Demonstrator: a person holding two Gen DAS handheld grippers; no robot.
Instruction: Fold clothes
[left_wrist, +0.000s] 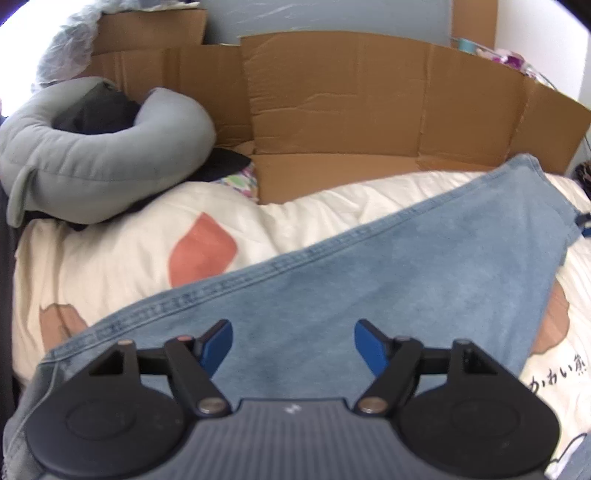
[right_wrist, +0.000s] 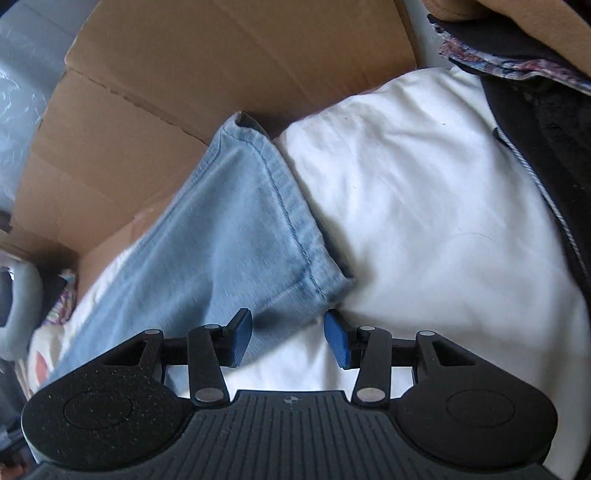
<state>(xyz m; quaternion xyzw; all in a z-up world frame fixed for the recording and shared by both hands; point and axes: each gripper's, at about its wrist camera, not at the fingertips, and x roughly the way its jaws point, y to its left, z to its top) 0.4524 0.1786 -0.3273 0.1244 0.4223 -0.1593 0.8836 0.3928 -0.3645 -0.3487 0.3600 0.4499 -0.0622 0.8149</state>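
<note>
Jeans (left_wrist: 424, 266) of pale blue denim lie stretched flat on a bed covered by a cream duvet (left_wrist: 110, 251) with orange-pink prints. In the left wrist view the trouser leg runs as a long band from the near left, under the left gripper (left_wrist: 293, 345), up to the far right, where it ends beside a wall of flattened cardboard (left_wrist: 369, 110). The left gripper hovers over the broad middle of the denim, its blue pads wide apart and holding nothing.

In the right wrist view the hem (right_wrist: 295, 221) of that leg lies just ahead and slightly left of the right gripper (right_wrist: 288, 338), whose pads are also spread and empty. The near corner of the hem sits almost between them. The right gripper is therefore the nearer one to the leg's end, and the long axis runs away from it toward the left gripper. A grey U-shaped pillow (left_wrist: 92, 155) rests at the far left.
</note>
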